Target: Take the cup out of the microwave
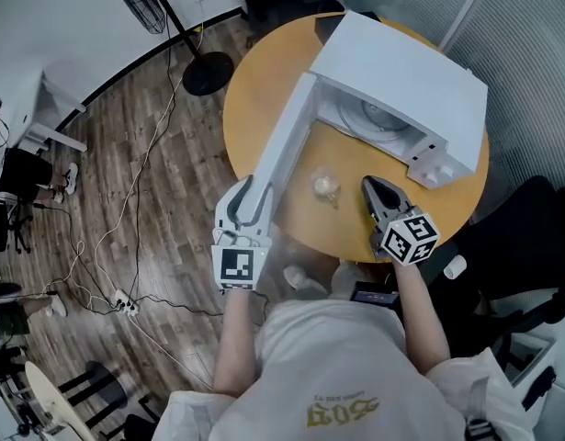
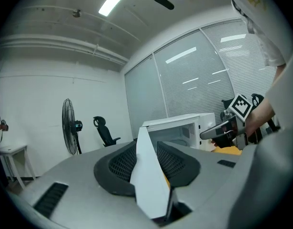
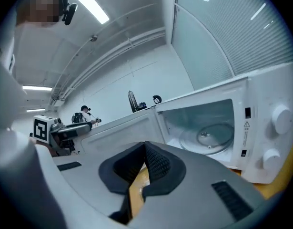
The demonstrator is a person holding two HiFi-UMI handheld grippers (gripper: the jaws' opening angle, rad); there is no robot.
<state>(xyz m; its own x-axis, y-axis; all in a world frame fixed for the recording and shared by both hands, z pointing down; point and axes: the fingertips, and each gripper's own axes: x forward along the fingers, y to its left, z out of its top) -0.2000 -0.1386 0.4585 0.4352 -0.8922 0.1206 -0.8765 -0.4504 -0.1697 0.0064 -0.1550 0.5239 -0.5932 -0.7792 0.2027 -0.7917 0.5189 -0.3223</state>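
On round wooden counter [image 1: 264, 90]: seeing one cup [image 1: 325, 186] sitting out front of one open microwave [image 1: 401, 72]. Holding right tongs [image 1: 369, 187] closed, empty, near cup; clamping left tongs [image 1: 249, 197] on door [image 1: 287, 141]. Risking knocking cup over while swinging door or tongs. Counting two tongs.

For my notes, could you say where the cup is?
Head view: the cup sits on the table before the open microwave, between its door and the right tongs.
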